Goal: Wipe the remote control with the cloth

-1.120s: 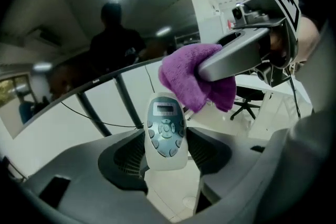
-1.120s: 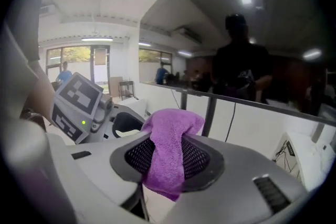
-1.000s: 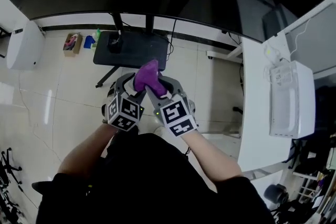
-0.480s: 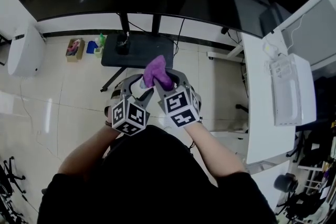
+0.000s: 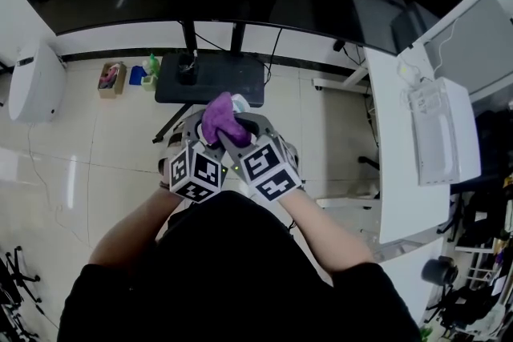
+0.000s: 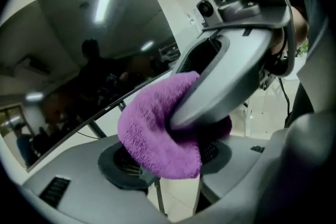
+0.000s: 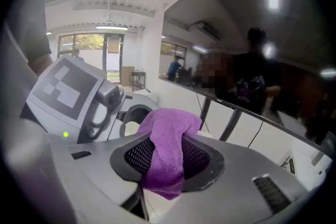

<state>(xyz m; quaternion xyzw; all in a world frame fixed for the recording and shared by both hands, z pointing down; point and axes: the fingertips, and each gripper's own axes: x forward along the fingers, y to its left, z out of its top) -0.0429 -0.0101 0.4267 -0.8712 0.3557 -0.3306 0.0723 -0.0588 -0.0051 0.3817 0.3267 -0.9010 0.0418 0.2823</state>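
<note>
Floor (image 5: pixel 96 148) tiled | remote control not discernible | cloth (image 6: pixel 152 134) clamped in right tongs (image 7: pixel 167 162), covering tips of wide-apart left tongs (image 6: pixel 176 165), whose grip is indeterminate

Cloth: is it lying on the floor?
No, the purple cloth is pinched between the fingers of the right gripper, held up in the air.

Cloth (image 5: pixel 221 121): purple, fuzzy, bunched. Pinched between the right gripper (image 7: pixel 167 157) jaws, one end hanging below the pads, the bulk draped forward across the left gripper (image 6: pixel 168 160) jaw gap. Held in mid-air. Remote control (image 5: pixel 239 102): almost all hidden under the cloth, only a pale tip showing.
</note>
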